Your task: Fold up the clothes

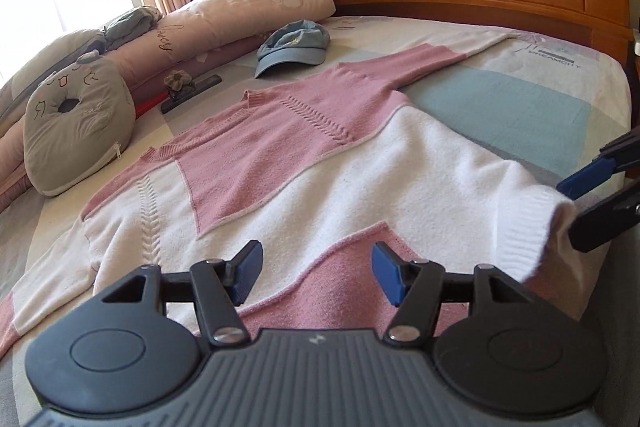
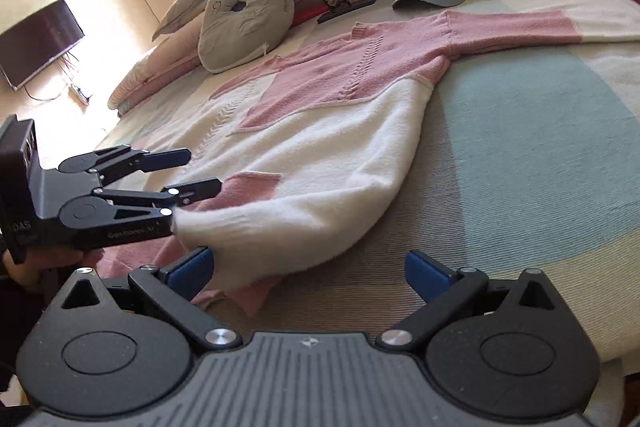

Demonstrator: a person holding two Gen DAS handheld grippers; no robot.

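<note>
Pink-and-white knitted sweater (image 1: 304, 163) was laid flat, long axis pointing away — left gripper (image 1: 316, 277) spread, empty, above the hem; right gripper (image 2: 308, 277) spread beside the raised hem corner.

The sweater (image 1: 304, 163) lies spread on the bed (image 1: 520, 107). Behind it lies a cap (image 1: 294, 47), and left of it a cushion (image 1: 78, 123).

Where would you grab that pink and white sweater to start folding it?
Probably at the white ribbed hem corner of the sweater, coming in from the near bed edge. That corner is bunched and raised off the sheet, so fingers can slip around it; the rest lies flat. The right gripper sits open beside it.
</note>
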